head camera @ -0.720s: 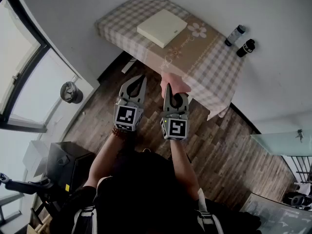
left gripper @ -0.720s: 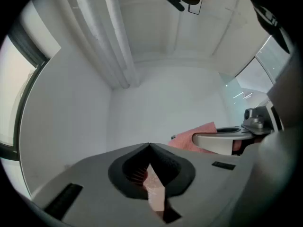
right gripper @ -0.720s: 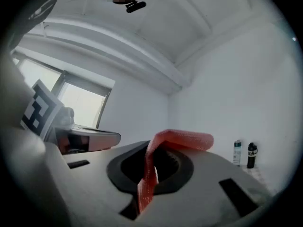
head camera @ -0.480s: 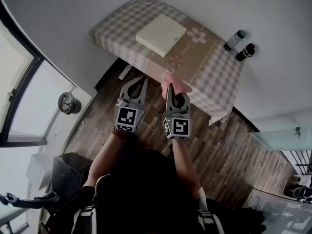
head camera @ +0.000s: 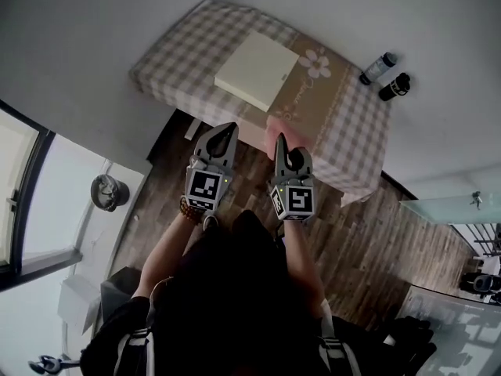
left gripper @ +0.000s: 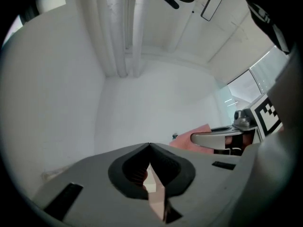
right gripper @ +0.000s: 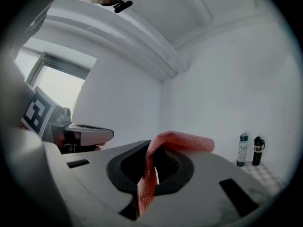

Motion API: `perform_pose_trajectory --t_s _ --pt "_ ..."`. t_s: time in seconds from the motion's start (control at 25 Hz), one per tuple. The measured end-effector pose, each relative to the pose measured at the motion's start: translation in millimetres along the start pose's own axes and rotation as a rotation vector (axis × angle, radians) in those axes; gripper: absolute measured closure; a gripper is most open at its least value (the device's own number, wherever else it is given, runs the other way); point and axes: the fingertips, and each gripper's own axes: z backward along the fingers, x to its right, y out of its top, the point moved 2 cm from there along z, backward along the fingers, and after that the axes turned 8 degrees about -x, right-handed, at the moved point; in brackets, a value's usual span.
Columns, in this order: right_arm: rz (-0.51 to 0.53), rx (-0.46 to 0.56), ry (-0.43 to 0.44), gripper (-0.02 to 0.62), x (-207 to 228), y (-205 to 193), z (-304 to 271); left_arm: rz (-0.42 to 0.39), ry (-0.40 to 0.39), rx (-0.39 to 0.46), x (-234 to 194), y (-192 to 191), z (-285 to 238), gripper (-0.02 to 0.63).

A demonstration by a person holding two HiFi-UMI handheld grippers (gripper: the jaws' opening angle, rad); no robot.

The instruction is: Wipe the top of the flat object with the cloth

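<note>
Cloth (right gripper: pixel 182 141) is sitting pinched in the right tongs (head camera: pixel 283 142) — a pink strip running down between the closed pads and folding over their tips. The left tongs (head camera: pixel 225 133) alongside are pressing together on nothing, their tips meeting. Both are hovering side by side just short of the table (head camera: pixel 344 131), over its draped near edge and not yet above the top. Ahead of them the flat object (head camera: pixel 257 70) is lying on the checked covering. It is a cream slab, close to square, so no long axis is really offering itself, and it is turned cornerwise with one corner pointing back toward the tongs. It is lying forward and slightly to the left of the cloth-carrying tongs, roughly between the lines of the two. The right tongs are looking a little nearer to that near corner, so a short reach forward and a touch leftward is probably what is needed to bring the cloth onto its top. Farther off, two bottles (head camera: pixel 378 67) are standing by the table's far right corner, well apart from the slab. Against the earlier head views, the table and slab are sitting lower in the picture and closer to the tongs, and the window is sliding off to the left — the person appears to be stepping in. Both grips are looking unchanged.
</note>
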Motion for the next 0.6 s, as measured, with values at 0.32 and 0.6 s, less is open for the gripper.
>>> perform_pose_trajectory --t_s 0.32,0.6 --pt "-0.006 -0.015 0.002 0.587 67.8 -12.7 -83.5 0.015 -0.016 -0.074 -27.6 -25.0 -99.3 0.609" --pt "-0.008 0.023 0.113 0.586 125.8 -18.7 -164.2 -0.034 0.011 -0.158 -44.4 -42.0 -183.4 0.603"
